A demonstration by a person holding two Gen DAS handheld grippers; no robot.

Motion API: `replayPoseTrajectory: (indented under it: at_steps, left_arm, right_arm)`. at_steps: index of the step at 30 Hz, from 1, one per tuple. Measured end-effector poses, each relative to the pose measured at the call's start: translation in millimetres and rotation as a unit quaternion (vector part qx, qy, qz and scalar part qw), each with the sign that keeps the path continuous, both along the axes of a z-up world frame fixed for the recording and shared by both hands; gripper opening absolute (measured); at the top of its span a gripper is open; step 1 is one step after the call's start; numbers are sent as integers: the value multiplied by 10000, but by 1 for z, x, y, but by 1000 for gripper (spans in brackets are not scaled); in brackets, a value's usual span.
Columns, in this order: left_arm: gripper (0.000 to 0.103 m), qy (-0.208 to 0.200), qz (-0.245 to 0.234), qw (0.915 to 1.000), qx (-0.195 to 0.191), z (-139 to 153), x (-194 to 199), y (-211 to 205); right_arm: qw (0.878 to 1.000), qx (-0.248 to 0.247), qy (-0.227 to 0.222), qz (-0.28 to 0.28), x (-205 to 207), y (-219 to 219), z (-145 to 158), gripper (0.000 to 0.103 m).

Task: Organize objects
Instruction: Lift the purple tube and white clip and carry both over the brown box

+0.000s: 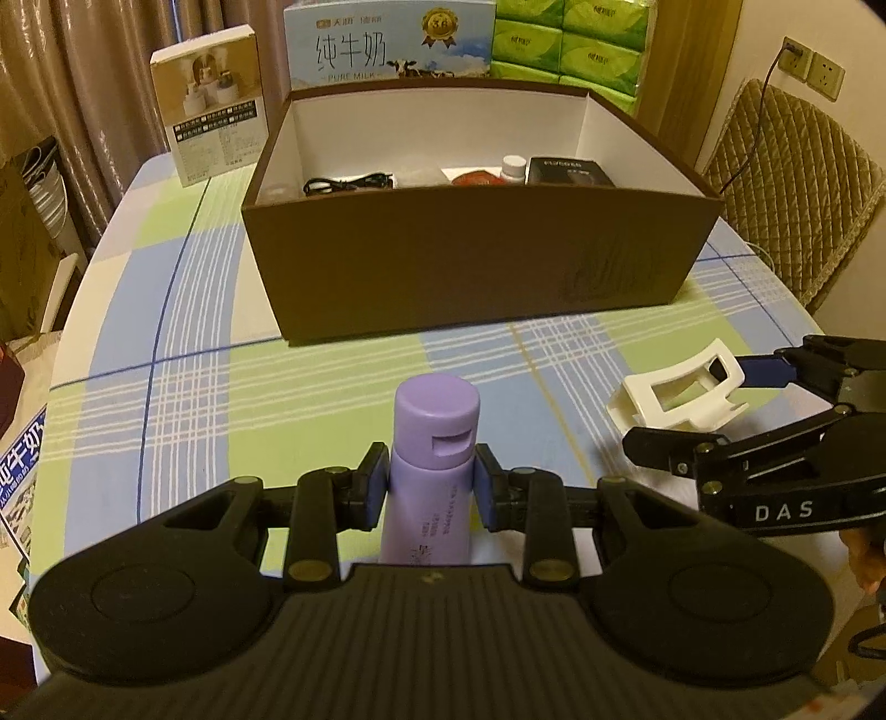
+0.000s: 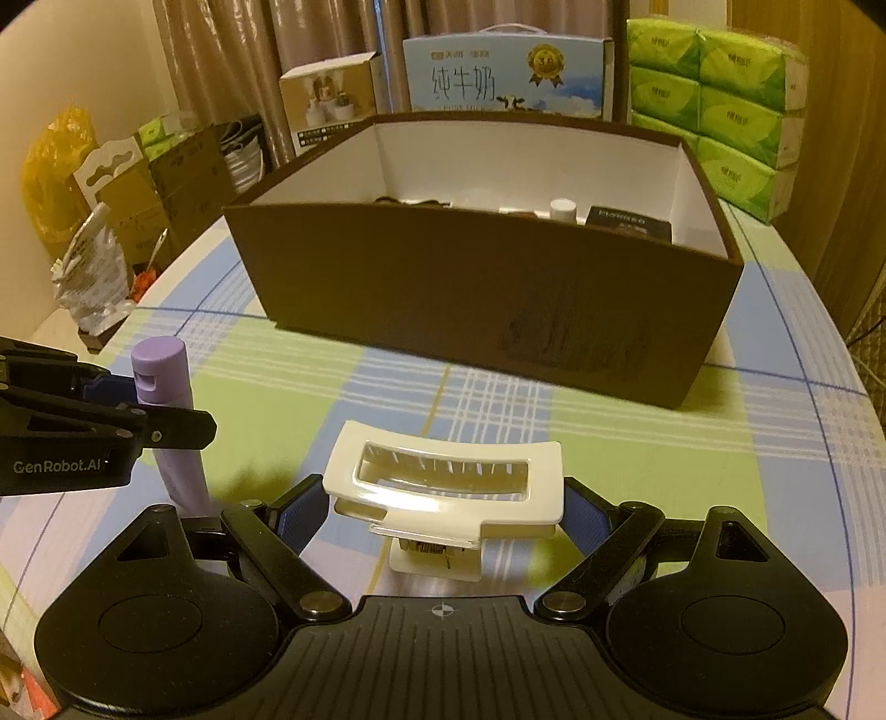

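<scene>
Jaws clamped: left gripper (image 1: 431,481) on tube (image 1: 433,459), right gripper (image 2: 443,512) on clip (image 2: 443,487). We risk clipping box (image 1: 476,266) wall, dropping either.

Behind the brown box you have a blue milk carton (image 1: 389,47) standing upright, with a smaller tan carton (image 1: 212,105) to its left and a stack of green tissue packs (image 1: 573,44) to its right. All three sit at the far edge of your checked tablecloth (image 1: 183,310). Beige curtains (image 1: 83,72) hang behind them. To your right there's a quilted chair (image 1: 797,183) beside the table, and a wall socket (image 1: 811,63) above it with a cable plugged in. Off the table's left side you can see cardboard boxes (image 2: 166,188) and a yellow bag (image 2: 52,166).
</scene>
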State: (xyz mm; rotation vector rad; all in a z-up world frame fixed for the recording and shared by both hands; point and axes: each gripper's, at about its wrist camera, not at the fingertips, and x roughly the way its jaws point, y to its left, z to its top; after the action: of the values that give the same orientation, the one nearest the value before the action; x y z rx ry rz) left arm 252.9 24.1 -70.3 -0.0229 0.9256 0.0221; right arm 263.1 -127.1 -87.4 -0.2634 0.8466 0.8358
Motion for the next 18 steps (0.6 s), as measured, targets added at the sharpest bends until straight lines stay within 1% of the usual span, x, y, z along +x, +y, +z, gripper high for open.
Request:
replayPoseTrajectory:
  at_steps: [18]
  left_arm:
    - [27,-313,-41,9995,70,26,20,5]
  right_arm:
    - [9990,300,-317,57,21,7,32,85]
